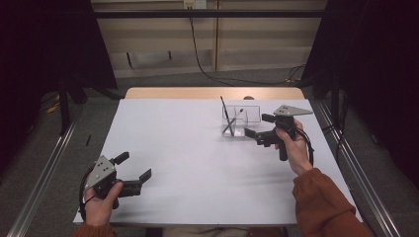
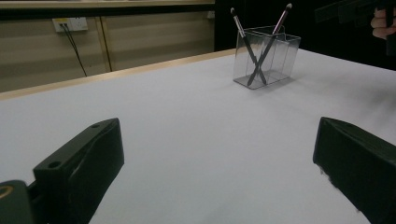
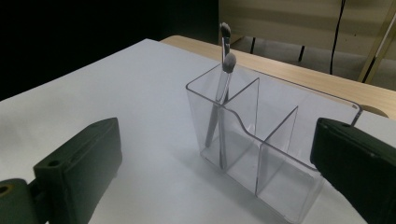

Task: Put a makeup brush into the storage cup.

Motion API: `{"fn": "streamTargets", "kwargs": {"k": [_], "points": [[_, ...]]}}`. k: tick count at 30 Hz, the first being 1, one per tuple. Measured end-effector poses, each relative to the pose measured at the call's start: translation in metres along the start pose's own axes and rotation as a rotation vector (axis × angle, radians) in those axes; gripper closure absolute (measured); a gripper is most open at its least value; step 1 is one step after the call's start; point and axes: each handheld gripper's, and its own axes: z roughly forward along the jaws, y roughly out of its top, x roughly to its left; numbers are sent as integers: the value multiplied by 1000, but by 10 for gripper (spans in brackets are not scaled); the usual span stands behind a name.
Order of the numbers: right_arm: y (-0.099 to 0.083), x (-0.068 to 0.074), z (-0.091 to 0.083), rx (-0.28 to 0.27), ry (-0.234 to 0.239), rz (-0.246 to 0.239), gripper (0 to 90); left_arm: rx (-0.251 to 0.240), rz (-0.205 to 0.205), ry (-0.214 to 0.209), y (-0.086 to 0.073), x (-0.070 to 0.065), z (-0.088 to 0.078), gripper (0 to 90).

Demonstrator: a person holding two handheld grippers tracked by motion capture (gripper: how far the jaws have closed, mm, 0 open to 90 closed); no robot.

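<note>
Seemingly the work in hand is with the two makeup brushes (image 3: 223, 88) that stand crossed in one end compartment of the clear acrylic organizer (image 1: 240, 121), which sits toward the far right corner of the table (image 1: 197, 163). The right gripper (image 1: 256, 126) hovers just beside the organizer's right side, jaws spread wide and holding nothing, so I judge this to be either the approach to a brush or the moment just off one; which, I cannot tell. A next grasp would call for lining the jaws up on a thin, tilted handle above the rim and closing without tipping the light organizer. The right hand (image 1: 295, 145) holds its gripper level, pointed leftward at the organizer. The left gripper (image 1: 132, 173) is released too, jaws apart and empty, resting low near the near left corner, well apart from the organizer.
</note>
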Motion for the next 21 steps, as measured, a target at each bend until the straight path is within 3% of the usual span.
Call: {"fn": "streamTargets", "kwargs": {"k": [21], "points": [[-33, 5, -52, -45, -73, 12, 10, 3, 7, 17, -1, -1, -4, 19]]}}
